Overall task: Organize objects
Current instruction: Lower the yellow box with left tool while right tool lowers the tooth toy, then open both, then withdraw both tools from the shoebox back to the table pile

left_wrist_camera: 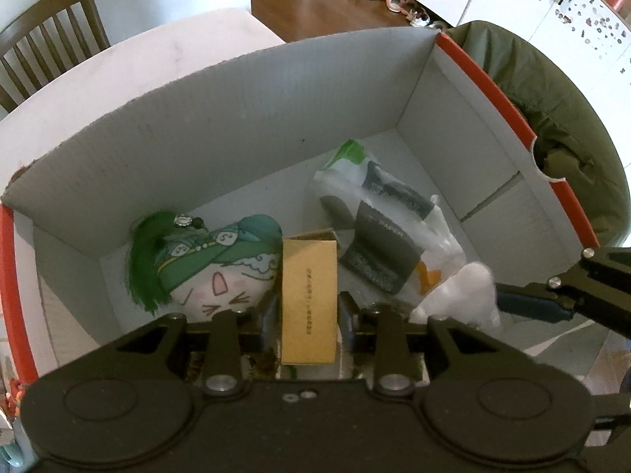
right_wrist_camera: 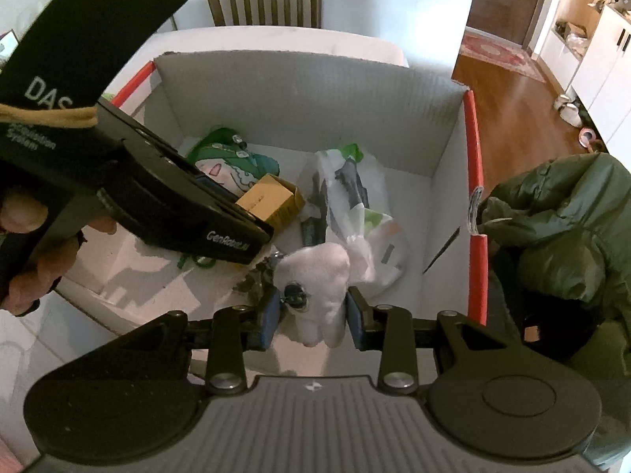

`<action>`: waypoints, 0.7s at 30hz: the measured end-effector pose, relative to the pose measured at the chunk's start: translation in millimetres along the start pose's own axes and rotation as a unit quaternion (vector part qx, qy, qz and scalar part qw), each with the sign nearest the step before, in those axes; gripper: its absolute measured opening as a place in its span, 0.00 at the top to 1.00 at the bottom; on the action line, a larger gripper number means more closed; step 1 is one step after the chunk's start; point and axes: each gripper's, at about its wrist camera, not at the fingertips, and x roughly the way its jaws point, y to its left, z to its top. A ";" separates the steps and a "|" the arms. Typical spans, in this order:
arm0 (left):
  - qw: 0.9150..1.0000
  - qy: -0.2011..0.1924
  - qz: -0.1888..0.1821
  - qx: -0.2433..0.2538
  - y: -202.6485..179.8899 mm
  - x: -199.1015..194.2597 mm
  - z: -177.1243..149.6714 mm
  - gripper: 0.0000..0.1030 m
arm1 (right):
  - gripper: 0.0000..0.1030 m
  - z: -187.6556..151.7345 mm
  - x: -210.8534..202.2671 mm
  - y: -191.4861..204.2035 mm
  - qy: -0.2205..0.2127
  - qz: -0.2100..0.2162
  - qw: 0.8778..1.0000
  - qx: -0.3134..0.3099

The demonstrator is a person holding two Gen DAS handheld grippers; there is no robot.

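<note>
While the left gripper (left_wrist_camera: 309, 311) pinches the stiff, light cardboard box (left_wrist_camera: 309, 295) by its sides, the right gripper (right_wrist_camera: 309, 317) squeezes the soft white plush (right_wrist_camera: 319, 287) at the box's 3 o'clock.

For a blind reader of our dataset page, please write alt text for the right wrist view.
The right gripper holds a white tooth-shaped plush over an open white box with red edges. The left gripper holds a small brown carton above a green-haired plush and a plastic tissue pack inside.
</note>
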 end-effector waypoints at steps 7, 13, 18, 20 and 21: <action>1.000 -0.024 -0.001 0.004 -2.0 -14.1 -3.1 0.50 | 0.55 -4.3 -11.5 -0.4 -0.016 -0.002 1.000 0.004; 0.999 -0.046 -0.012 -0.003 5.2 -37.7 -15.2 0.44 | 0.53 -8.0 -25.8 0.8 -0.029 -0.001 0.999 0.015; 0.998 -0.067 -0.018 -0.004 13.1 -61.2 -25.8 0.40 | 0.49 -11.4 -44.7 3.1 -0.050 0.002 0.998 0.028; 0.997 -0.076 -0.021 -0.008 12.7 -66.7 -24.9 0.40 | 0.49 -11.9 -52.4 4.7 -0.058 0.005 0.998 0.036; 0.996 -0.081 -0.023 -0.008 13.7 -71.2 -26.6 0.40 | 0.49 -12.0 -55.9 5.6 -0.061 0.006 0.997 0.039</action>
